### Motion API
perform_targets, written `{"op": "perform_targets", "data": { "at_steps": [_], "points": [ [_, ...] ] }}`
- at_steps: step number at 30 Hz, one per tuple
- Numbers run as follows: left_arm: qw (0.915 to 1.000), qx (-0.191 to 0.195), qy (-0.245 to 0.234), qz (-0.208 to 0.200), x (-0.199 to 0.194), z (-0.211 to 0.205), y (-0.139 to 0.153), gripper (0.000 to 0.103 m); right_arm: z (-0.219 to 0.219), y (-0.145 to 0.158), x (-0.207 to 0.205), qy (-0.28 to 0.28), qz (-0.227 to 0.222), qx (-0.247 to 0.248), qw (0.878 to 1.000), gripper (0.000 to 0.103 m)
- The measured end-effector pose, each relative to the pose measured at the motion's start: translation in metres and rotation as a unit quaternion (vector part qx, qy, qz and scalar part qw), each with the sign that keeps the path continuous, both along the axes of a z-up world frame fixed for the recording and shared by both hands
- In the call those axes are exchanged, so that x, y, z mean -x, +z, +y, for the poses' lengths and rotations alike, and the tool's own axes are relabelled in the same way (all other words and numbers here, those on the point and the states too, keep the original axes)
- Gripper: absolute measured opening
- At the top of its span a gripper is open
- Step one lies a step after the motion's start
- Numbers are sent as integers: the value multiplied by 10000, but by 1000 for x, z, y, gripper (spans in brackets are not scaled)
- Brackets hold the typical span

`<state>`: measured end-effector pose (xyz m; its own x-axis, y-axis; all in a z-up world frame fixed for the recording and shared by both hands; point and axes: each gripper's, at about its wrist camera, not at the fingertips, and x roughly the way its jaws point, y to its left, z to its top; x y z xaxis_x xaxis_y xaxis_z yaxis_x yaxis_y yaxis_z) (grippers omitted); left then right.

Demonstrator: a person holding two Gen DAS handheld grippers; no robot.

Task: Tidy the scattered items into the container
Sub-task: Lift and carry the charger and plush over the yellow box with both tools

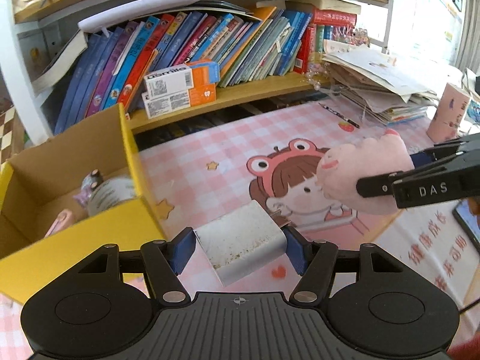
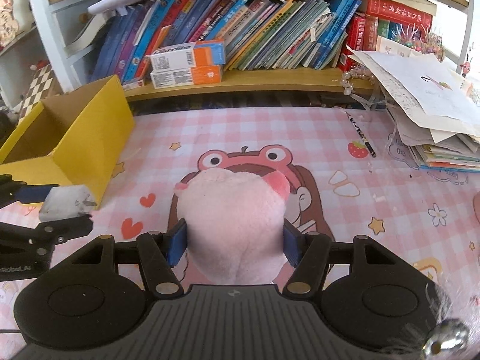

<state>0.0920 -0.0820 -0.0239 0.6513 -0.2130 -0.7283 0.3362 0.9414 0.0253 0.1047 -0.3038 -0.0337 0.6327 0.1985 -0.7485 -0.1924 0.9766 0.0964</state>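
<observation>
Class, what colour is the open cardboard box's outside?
Yellow box, clearest in the right wrist view.

Fuzzy pink plush toy point(image 2: 235, 225); scuffed, smooth white plastic charger point(image 1: 243, 240); matt yellow cardboard box point(image 1: 75, 186) beside it; glossy printed mat point(image 2: 300, 138).

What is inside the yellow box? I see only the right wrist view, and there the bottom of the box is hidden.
Observer: The yellow box already holds things. The left wrist view shows what looks like a pale bottle lying in it.
Operator: Are both pads of the left gripper on the white charger?
Observer: Yes. Both blue pads press on its sides, and its prongs point away from the camera.
Operator: Is anything standing to the right of the paper pile?
Observer: Yes, a pink patterned cylinder stands upright there.
</observation>
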Motion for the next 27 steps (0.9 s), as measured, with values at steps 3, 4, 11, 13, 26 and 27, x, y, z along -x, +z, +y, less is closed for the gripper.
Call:
{"op": "perform_targets", "data": {
  "at_steps": [3, 4, 11, 13, 26, 27],
  "points": [
    [10000, 35, 53, 7, 12, 12, 3, 64, 6, 2, 10, 40, 11, 22, 10000, 60],
    [10000, 51, 80, 8, 15, 16, 4, 64, 8, 3, 13, 57, 16, 27, 10000, 60],
    [9988, 254, 413, 40, 34, 44, 9, 64, 27, 7, 33, 225, 45, 76, 9997, 60],
    [9983, 310, 495, 20, 38, 53, 12, 64, 34, 9, 37, 287, 40, 85, 9995, 60],
    [9939, 527, 968, -74, 66, 100, 21, 64, 92, 21, 52, 856, -26, 138, 9962, 60],
    [9934, 541, 1009, -93, 68, 104, 22, 64, 97, 22, 53, 909, -32, 145, 9957, 60]
  ]
}}
